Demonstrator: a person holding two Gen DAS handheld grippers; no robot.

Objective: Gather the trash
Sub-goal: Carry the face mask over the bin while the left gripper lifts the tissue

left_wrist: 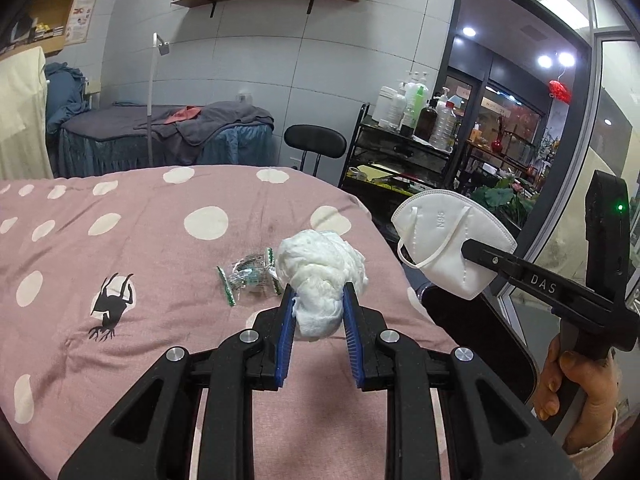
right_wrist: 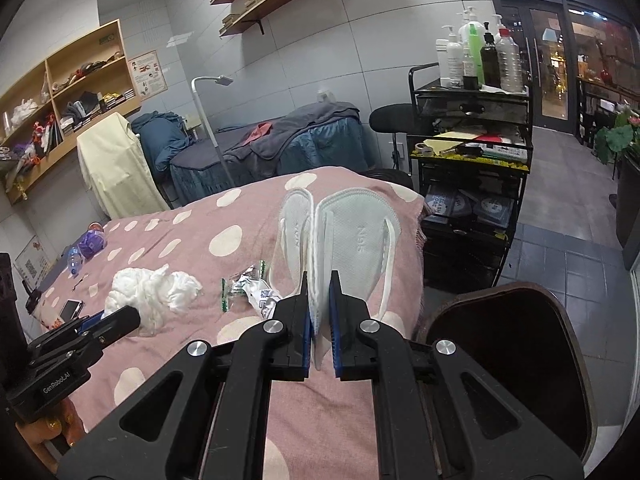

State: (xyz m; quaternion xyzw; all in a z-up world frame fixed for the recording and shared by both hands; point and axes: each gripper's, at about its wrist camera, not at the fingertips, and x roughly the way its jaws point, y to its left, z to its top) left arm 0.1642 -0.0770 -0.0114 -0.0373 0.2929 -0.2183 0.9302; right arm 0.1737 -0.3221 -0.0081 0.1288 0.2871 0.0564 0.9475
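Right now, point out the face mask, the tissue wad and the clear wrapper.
face mask (right_wrist: 360, 236): right wrist view, its printed side panel.
tissue wad (left_wrist: 320, 276): left wrist view, its crumpled middle.
clear wrapper (left_wrist: 246, 276): left wrist view, its crinkled centre.

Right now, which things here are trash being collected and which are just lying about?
Job:
- tissue wad, gripped by left gripper
- mask, gripped by right gripper
- wrappers on the bedspread, not yet picked up

Lying about:
- phone
- purple item
- bottles on the cart
- chair
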